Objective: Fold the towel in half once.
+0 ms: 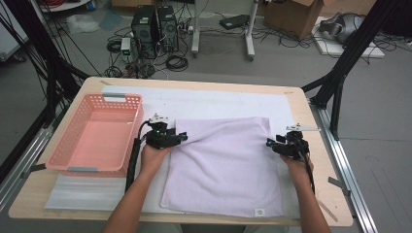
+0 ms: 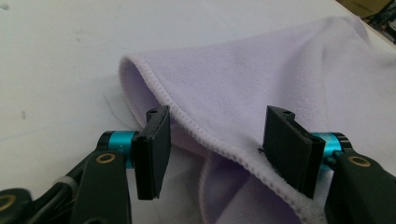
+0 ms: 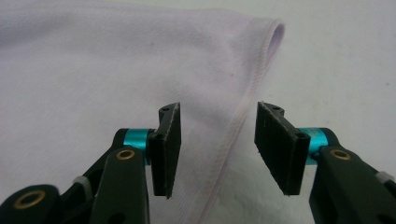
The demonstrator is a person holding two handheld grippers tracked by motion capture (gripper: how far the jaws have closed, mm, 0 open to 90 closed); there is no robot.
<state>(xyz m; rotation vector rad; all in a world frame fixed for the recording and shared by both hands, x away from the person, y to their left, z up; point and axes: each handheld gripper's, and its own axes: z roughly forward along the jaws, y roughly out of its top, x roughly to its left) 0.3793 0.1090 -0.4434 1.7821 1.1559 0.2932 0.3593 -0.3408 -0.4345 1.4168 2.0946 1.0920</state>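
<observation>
Both jaw sets stand released astride the hemmed edges of the lilac terry towel (image 1: 223, 165): left gripper (image 1: 182, 138), right gripper (image 1: 270, 143). Risk: closing unevenly skews the fold.

A pale lilac towel (image 1: 226, 165) lies on a white mat (image 1: 218, 104), beside a salmon-pink basket (image 1: 127, 128).

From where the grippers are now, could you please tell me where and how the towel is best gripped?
Probably by its stitched side hems. At the left gripper the towel hem is lifted and curled off the mat, so one pad could slide under it from the left. At the right gripper the hem lies flat between open jaws; come from the right, pinching downward at the edge.
</observation>
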